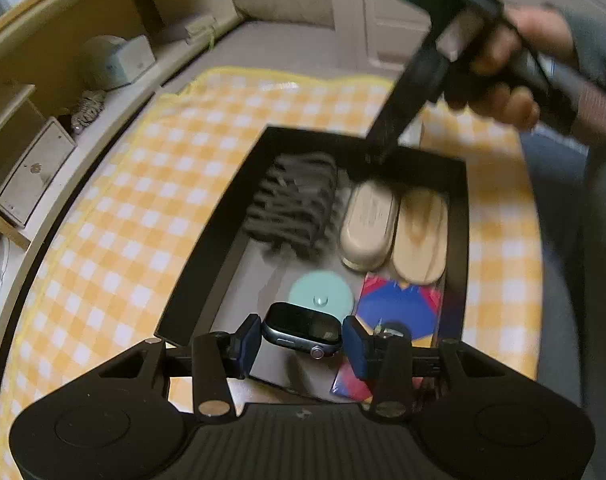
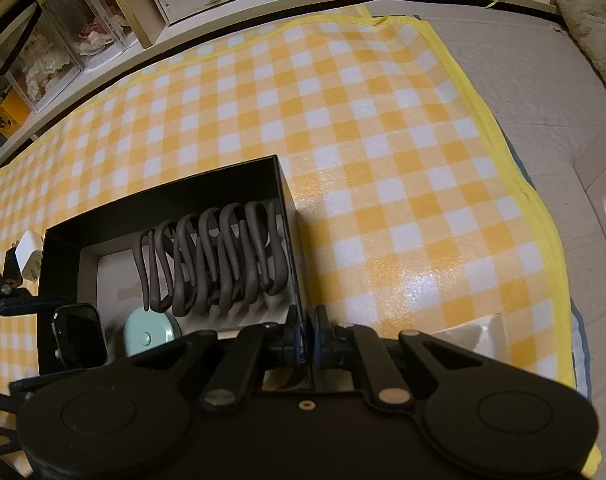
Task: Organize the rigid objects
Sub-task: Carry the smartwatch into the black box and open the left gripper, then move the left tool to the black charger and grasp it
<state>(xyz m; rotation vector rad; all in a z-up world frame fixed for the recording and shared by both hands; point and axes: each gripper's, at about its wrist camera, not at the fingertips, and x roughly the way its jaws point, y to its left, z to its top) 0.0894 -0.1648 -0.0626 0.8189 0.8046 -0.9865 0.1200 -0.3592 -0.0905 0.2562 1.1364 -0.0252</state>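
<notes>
Showing no readable writing, the left claw grips a smartwatch; the right claw pinches the black box wall

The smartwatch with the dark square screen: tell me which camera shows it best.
The left wrist view. There the dark-screened smartwatch sits centred between the left claw's blue pads, its screen, grey casing and crown all visible above the black box. The right wrist view shows only its dark screen at the left edge, partly hidden.
</notes>
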